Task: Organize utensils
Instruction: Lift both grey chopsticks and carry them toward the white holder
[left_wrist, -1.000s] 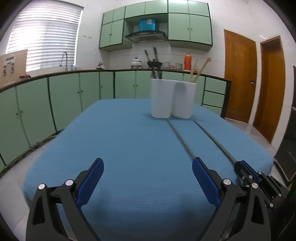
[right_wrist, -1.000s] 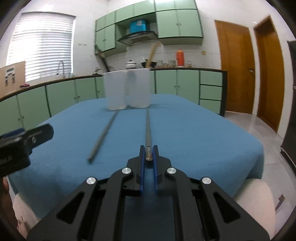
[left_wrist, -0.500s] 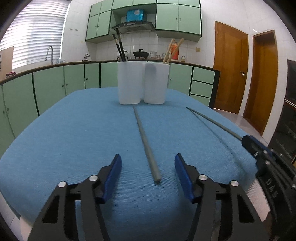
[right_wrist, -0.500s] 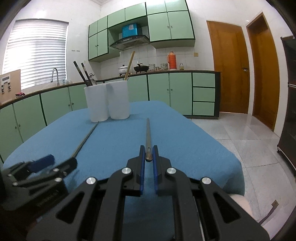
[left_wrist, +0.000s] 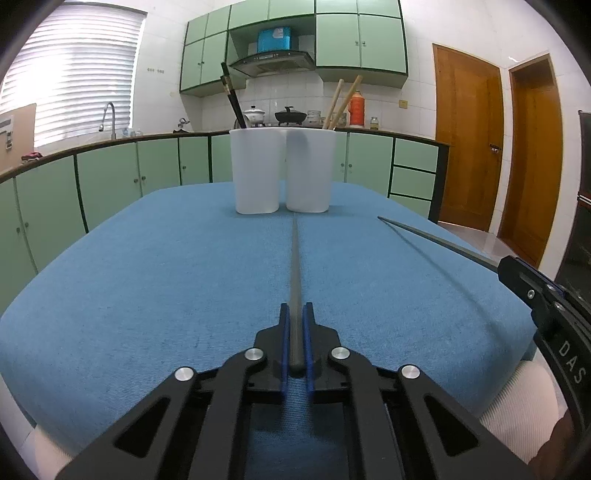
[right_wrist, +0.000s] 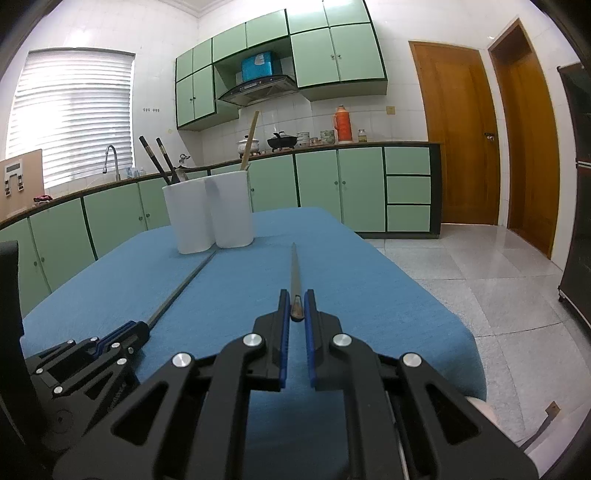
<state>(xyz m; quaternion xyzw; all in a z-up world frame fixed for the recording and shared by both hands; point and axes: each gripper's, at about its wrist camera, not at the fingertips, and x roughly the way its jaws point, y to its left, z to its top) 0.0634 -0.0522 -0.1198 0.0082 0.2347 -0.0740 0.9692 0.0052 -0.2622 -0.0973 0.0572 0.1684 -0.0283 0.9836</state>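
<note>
Landmark: twin white holder (left_wrist: 282, 171), upright at far end of blue tablecloth (left_wrist: 147, 280).

L gripper (left_wrist: 296, 345): fingers narrow, closed on thick end of grey chopstick (left_wrist: 295, 266). Stick lies flat on cloth, long axis running straight from pads toward holder, far tip just short of holder base, about on seam between the two cups. Contact w/ base: cannot tell.

R gripper (right_wrist: 296, 325): fingers narrow, pinching butt end of second grey chopstick (right_wrist: 294, 273). Pads look slightly apart behind the stick; grip at the tips only. Stick raised clear of cloth per L view, tip pointing to spot right of holder, well short of it.

Holder contents: black chopsticks (left_wrist: 231, 99) in left cup, leaning left; wooden chopsticks (left_wrist: 341, 101) in right cup, leaning right. No grey sticks inside either.

Key relation: both sticks in line w/ own gripper axis, tips forward, holder dead ahead. L unit better lined up on holder; R unit offset to holder's right side. Neither stick upright; rims sit above both tips.

Judgement: pick-up stage done for both, placing not begun. Next move likely needs lift plus tilt, tip down over a rim. Destination cup not evident from contents.

Risk (judgement): end-only grip on long thin stick, so swing or slip likely under tilt; tip may strike holder wall and shove the light cups.
</note>
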